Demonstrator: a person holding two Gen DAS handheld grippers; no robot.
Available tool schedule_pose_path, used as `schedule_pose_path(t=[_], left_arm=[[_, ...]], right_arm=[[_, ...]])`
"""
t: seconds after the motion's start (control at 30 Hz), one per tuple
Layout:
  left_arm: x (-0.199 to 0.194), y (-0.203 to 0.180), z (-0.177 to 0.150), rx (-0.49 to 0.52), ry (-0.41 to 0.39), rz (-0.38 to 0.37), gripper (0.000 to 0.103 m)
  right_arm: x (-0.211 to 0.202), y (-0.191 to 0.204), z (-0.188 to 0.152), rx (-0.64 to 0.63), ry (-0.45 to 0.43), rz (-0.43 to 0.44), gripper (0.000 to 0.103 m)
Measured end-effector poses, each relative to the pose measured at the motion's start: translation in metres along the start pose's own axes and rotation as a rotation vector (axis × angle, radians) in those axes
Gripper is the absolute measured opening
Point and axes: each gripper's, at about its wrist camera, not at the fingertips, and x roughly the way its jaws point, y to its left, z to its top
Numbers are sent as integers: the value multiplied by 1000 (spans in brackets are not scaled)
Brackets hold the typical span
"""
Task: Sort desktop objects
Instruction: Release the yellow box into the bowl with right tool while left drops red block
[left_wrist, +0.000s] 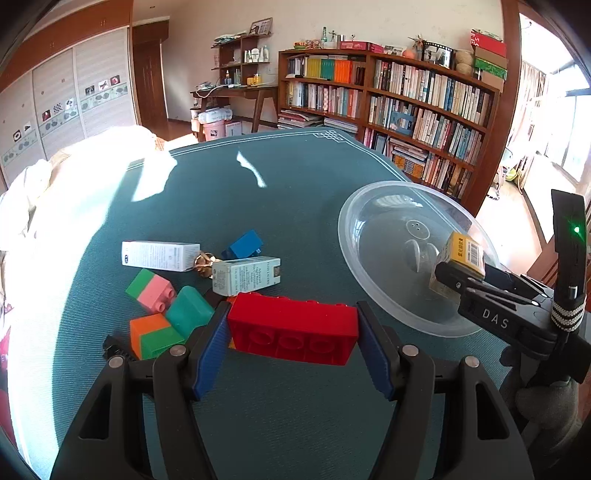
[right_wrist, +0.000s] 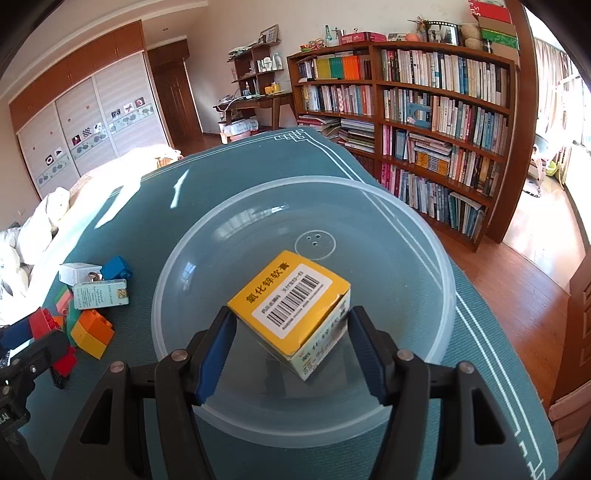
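Holding: left gripper clamps red brick endwise above the table; rigid, light, slick. Right gripper grips yellow carton over clear bowl; crushable, hold flat sides

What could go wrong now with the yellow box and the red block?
The yellow box sits tilted between the right gripper's fingers over the clear bowl, so it might twist or tumble in crooked. The red block is held by its ends in the left gripper, close above the pile; moving it carelessly could bump the teal block or the pale box beside it.
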Motion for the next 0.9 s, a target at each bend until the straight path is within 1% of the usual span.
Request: schedule_pose_path(t=[0.13,0.2,0.27,0.4,0.53,0.57,0.63,0.7,0.73,0.77,0.9], left_arm=[[10,-14,10,13,-4,-37,68],[16,-20,16,20,-8,-59,68],[24,-27,22,20,-5,-88,68],[37,-43,33,20,0,-148,69],[47,-55,42,8,-1,-198,69],[51,-57,43,-2,7,-215,69],[61,-59,48,-26,53,-256,72],[69,-59,48,-53,101,-306,72],[71,-59,48,-61,113,-324,72],[71,-60,46,-63,115,-328,72],[65,-60,43,-41,100,-289,72]], right_arm=[[5,-7,-10,-28,48,-34,67],[4,-11,-15,-31,57,-38,67],[2,-15,-16,-18,53,-42,67],[-9,-19,-16,9,19,-27,67],[-9,-23,-16,28,17,-24,67],[-11,-23,-17,32,11,-23,67],[-14,-24,-18,41,-3,-28,69],[-19,-26,-17,50,-22,-26,75],[-20,-25,-17,55,-31,-27,75],[-22,-25,-17,59,-41,-28,76],[-27,-21,-16,64,-68,-24,76]])
